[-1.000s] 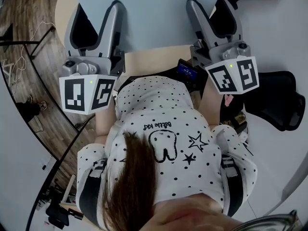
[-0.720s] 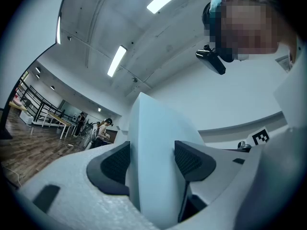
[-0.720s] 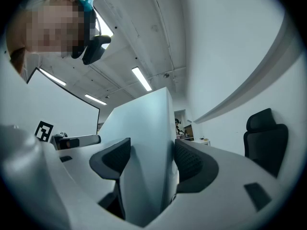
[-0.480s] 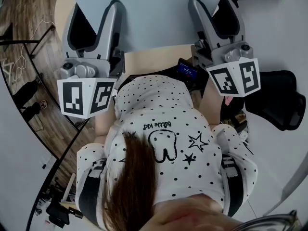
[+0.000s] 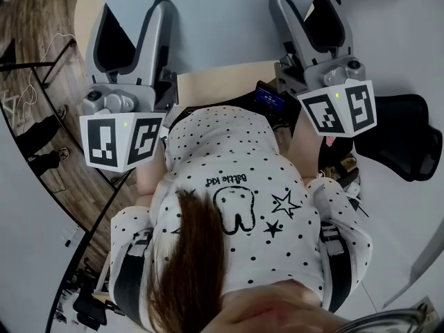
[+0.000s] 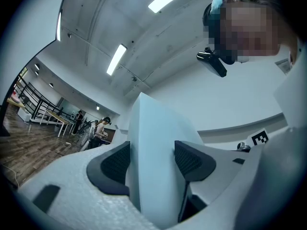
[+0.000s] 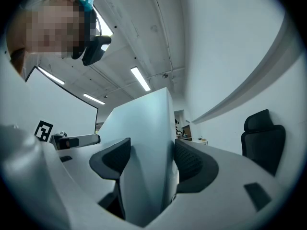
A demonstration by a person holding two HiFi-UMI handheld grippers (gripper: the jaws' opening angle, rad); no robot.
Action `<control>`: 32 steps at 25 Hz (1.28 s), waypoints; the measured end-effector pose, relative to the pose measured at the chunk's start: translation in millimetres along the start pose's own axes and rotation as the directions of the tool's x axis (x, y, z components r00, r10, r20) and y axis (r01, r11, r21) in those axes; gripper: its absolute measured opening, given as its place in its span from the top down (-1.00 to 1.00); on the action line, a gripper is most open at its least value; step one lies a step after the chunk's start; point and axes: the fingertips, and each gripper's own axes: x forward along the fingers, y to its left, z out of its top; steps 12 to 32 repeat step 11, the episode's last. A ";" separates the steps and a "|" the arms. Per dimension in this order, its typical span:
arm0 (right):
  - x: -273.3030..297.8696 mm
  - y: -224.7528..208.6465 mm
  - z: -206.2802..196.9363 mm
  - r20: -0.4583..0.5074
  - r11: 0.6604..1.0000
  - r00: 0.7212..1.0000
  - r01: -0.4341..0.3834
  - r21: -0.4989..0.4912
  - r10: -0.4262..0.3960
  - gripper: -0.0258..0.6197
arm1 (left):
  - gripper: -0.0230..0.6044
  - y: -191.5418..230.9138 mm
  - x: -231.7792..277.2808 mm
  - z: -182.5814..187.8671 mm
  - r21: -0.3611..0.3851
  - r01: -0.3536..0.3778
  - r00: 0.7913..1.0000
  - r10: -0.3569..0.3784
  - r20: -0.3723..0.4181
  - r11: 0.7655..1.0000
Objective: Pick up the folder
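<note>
Pinching the pale blue folder point(image 5: 215, 26) from both sides, the 2 tools had it up in the air over the bench point(image 5: 222, 85). Left hand-held gripper point(image 6: 152, 162) was clamped on its left side and right hand-held gripper point(image 7: 151, 164) on its right, with the pads squeezing the sheet.

Top point(image 5: 239, 179): white, black dots, tooth and 2 stars printed.
Hair point(image 5: 187, 269): long, brown.
Left gripper point(image 6: 151, 159), right gripper point(image 7: 146, 159): grey shells, black-and-white marker cubes point(image 5: 121, 139).
Fingers point(image 6: 194, 162): dark textured pads.
</note>
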 end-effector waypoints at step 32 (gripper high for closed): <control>-0.2 0.7 -0.5 -0.007 1.000 1.000 0.004 -0.005 -0.004 0.06 | 0.02 -0.1 -1.6 -0.2 -0.002 -0.003 1.000 0.003 0.003 1.000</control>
